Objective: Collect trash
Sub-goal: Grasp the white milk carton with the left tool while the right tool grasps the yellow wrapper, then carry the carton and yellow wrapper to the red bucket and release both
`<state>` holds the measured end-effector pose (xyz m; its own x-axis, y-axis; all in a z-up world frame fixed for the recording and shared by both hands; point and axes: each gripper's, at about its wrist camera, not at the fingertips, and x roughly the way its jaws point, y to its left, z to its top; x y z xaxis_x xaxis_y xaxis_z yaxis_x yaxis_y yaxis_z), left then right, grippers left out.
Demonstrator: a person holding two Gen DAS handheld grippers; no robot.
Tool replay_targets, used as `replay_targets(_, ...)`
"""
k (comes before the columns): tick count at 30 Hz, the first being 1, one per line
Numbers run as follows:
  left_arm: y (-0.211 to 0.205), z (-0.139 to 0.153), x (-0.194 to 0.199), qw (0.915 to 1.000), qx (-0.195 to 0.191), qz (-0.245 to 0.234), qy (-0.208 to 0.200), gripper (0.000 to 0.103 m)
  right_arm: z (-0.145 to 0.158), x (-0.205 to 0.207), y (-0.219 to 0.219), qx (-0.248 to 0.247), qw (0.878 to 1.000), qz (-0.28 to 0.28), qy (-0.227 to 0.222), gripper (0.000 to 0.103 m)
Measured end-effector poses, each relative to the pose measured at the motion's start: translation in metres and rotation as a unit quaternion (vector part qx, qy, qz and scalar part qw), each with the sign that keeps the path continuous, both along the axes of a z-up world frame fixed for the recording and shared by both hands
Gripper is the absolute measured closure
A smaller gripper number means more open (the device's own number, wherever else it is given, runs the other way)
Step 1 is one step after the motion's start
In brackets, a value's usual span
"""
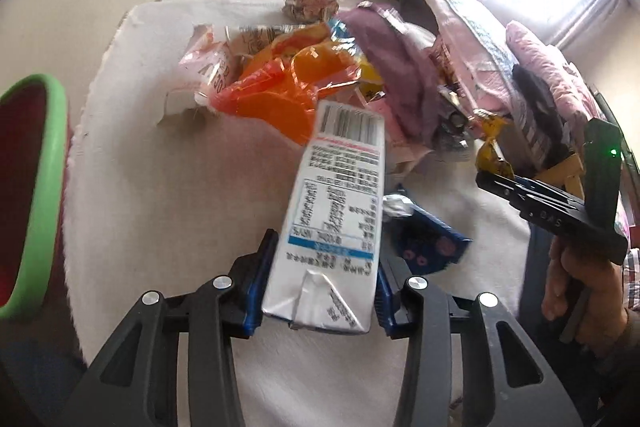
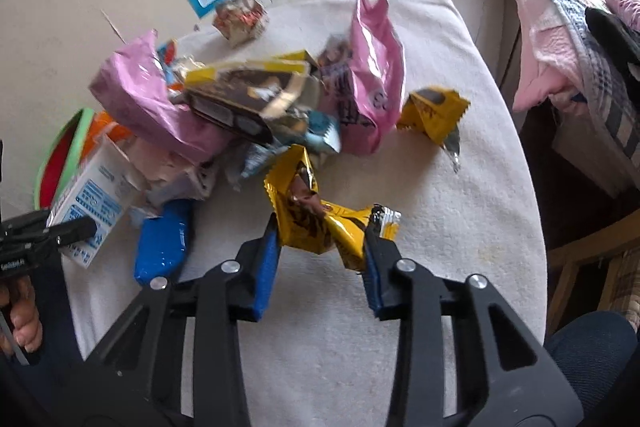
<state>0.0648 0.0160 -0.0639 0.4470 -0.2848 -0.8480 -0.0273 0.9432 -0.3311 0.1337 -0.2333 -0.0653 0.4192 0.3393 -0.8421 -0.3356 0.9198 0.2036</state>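
In the left wrist view my left gripper is shut on a white milk carton, whose barcode end points away from me above the white cloth-covered table. The right wrist view shows that carton at the far left. My right gripper is shut on a crumpled yellow snack wrapper, with both blue pads against it. Behind lies a pile of trash: an orange wrapper, a pink bag, a blue packet and another yellow wrapper.
A green-rimmed red bin stands at the table's left edge. A bed with pink bedding is on the right, and a wooden chair frame is by the table's right side. Posters hang on the wall behind.
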Motion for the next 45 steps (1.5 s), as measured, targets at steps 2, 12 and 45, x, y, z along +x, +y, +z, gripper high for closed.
replay_targets(2,-0.002,0.009,-0.006,1.0,-0.003,0.003,-0.004,0.068,0.006,-0.003,-0.001,0.007,1.0,-0.002,-0.002,0.067)
replay_targets(12,-0.006,0.034,-0.025,0.9993,0.01,0.006,-0.036,0.068,0.028,-0.021,-0.002,0.036,0.999,-0.002,-0.023,0.067)
replay_targets(45,0.176,0.087,-0.089,0.9686,0.029,0.219,-0.115,0.068,0.116,-0.05,0.22,0.097,0.97,0.207,-0.086,0.067)
